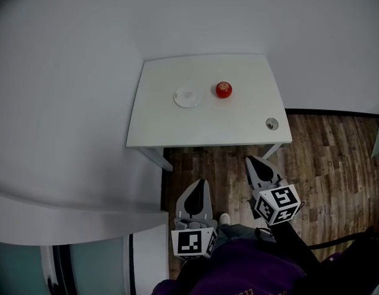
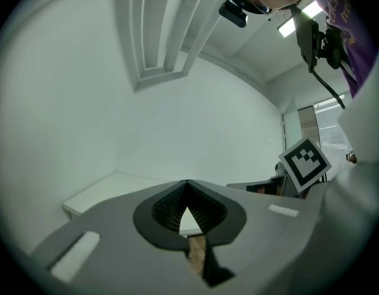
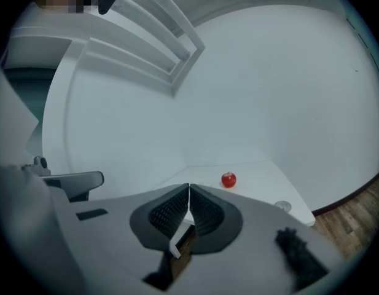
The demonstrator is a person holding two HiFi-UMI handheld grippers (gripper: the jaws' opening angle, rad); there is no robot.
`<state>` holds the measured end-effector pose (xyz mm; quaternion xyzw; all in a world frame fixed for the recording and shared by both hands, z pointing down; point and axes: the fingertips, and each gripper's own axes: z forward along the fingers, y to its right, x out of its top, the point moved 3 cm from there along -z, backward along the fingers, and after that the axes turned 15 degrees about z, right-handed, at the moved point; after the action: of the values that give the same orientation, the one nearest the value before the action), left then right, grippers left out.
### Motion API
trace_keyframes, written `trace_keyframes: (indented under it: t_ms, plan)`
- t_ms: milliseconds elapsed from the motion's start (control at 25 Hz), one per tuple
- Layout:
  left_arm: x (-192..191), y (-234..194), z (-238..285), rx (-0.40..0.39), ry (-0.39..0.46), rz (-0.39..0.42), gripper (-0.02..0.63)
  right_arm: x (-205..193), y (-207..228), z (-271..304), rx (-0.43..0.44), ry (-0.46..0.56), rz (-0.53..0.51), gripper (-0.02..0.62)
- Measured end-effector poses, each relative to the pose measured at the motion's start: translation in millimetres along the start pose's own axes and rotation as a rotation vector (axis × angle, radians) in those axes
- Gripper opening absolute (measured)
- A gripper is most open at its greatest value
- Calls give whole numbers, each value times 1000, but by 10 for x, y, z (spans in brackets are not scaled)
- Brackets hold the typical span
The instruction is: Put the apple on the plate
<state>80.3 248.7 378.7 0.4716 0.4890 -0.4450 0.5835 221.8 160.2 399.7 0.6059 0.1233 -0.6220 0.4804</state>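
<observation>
A red apple (image 1: 223, 90) sits on the white table (image 1: 177, 121), just right of a small white plate (image 1: 187, 97). The apple (image 3: 228, 179) also shows far ahead in the right gripper view. Both grippers hang over the wooden floor in front of the table, well short of it. My left gripper (image 1: 199, 182) is shut with nothing in it, its tips meeting (image 2: 187, 182). My right gripper (image 1: 250, 160) is shut and empty too, its jaws closed together (image 3: 188, 186).
A small round metal object (image 1: 272, 123) lies near the table's front right corner. White walls stand behind and left of the table. A white counter (image 1: 72, 214) lies at the lower left. The person's purple sleeve (image 1: 238, 269) fills the bottom.
</observation>
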Motion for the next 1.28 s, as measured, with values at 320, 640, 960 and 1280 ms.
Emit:
trace_keyframes:
  t_ms: [320,640,960,1280]
  plan:
    - [1,-58,237,2,-19,2,6,168,72,178,13,18,-2,12]
    - [-65,-183,662,-43,10,5,6,225,271,476,-22,24,-8,12]
    - [-121,-602,1289,-65,2,2,6,374,438,1117,-69,15,-9,12]
    - [-166,-1111,1946,-89,-15,-11,6,548,619,1814,-135,-2,1,12]
